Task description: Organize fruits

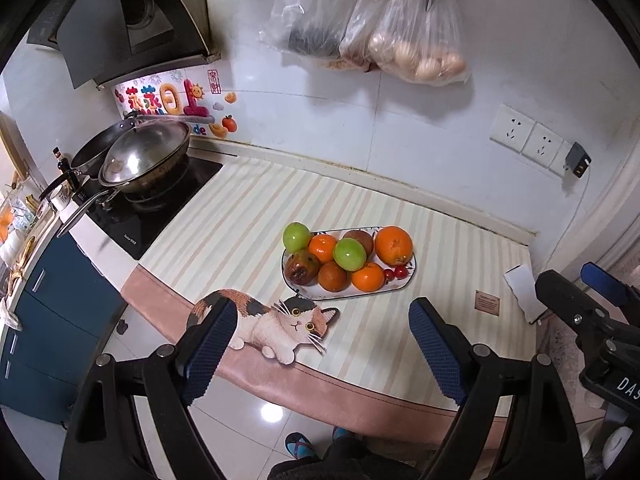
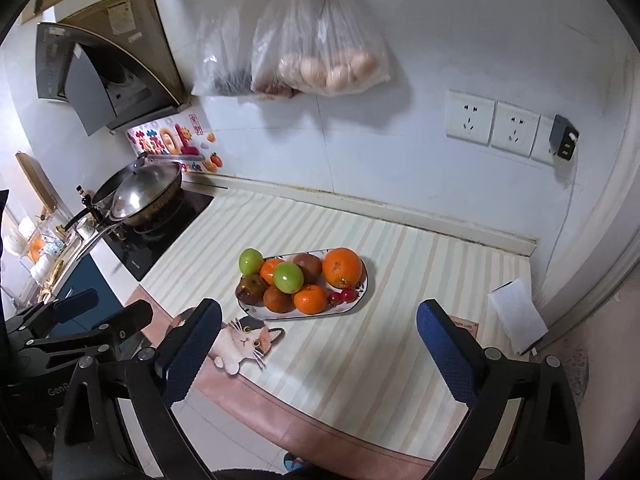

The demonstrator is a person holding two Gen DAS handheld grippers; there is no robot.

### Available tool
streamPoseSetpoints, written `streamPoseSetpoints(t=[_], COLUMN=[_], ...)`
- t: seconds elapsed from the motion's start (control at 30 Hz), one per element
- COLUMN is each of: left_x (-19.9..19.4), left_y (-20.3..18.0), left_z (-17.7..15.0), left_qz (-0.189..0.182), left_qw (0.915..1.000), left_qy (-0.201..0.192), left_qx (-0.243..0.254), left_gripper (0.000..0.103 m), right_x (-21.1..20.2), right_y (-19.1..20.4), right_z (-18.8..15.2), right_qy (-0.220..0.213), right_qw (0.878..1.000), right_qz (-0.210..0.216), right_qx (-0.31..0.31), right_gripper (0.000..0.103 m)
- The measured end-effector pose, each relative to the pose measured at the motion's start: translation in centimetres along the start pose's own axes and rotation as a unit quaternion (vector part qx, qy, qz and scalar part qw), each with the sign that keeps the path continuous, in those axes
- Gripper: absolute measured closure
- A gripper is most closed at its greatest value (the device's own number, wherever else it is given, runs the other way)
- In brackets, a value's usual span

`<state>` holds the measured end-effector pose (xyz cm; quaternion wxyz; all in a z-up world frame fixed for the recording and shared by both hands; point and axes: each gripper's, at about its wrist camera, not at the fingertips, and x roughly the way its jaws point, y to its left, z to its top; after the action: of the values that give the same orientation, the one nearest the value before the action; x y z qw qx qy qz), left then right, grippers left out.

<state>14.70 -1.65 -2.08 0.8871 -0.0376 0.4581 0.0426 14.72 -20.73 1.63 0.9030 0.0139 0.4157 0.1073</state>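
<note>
A white oval plate (image 1: 400,286) (image 2: 362,280) on the striped counter mat holds piled fruit: two green apples (image 1: 350,254) (image 2: 288,277), a big orange (image 1: 394,245) (image 2: 342,267), small oranges (image 1: 368,277) (image 2: 310,299), dark brownish fruits (image 1: 301,268) (image 2: 250,290) and red cherry tomatoes (image 1: 396,272) (image 2: 342,295). My left gripper (image 1: 320,344) is open and empty, held above the counter's front edge, short of the plate. My right gripper (image 2: 320,344) is open and empty too, near the front edge. Each gripper shows in the other's view, the right one (image 1: 584,292) and the left one (image 2: 104,312).
A cat-shaped mat (image 1: 272,320) (image 2: 244,340) lies in front of the plate. A stove with a lidded wok (image 1: 144,156) (image 2: 144,194) stands at the left. Plastic bags (image 1: 416,40) (image 2: 320,60) hang on the wall. A white paper (image 1: 524,292) (image 2: 518,316) lies at the right.
</note>
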Motion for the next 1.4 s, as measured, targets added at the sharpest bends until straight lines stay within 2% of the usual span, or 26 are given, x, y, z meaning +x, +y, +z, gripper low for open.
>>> streamPoseSetpoints(t=[0.27, 0.47, 0.57, 0.73, 1.23, 1.4], left_x=[-1.8, -1.7, -1.0, -0.2, 5.0, 5.9], left_y=[0.2, 0.6, 0.7, 0.7, 1.7, 1.8], left_z=[-0.6, -0.6, -0.4, -0.4, 0.5, 0.7], left_qz=[0.004, 0.01, 0.015, 0.033, 0.055, 0.057], left_qw=[0.9999, 0.9996, 0.9995, 0.9986, 0.9979, 0.9978], left_qy=[-0.012, -0.022, -0.025, -0.039, -0.012, -0.007], left_qx=[-0.001, -0.013, -0.013, -0.013, -0.033, -0.034], left_gripper=[0.015, 0.015, 0.001, 0.001, 0.001, 0.001], right_x=[-2.4, -2.3, -1.2, 0.9, 8.5, 9.7], right_y=[0.3, 0.2, -0.2, -0.6, -0.9, -1.0], right_z=[-0.6, -0.8, -0.6, 0.2, 1.1, 0.9], right_qy=[-0.004, -0.002, -0.005, -0.005, 0.019, 0.026], right_qw=[1.0, 1.0, 1.0, 1.0, 1.0, 0.999], right_qz=[0.006, 0.009, 0.002, 0.0, -0.02, -0.021], right_qx=[0.0, 0.003, 0.005, 0.007, -0.001, -0.002], right_gripper=[0.003, 0.003, 0.002, 0.002, 0.002, 0.002])
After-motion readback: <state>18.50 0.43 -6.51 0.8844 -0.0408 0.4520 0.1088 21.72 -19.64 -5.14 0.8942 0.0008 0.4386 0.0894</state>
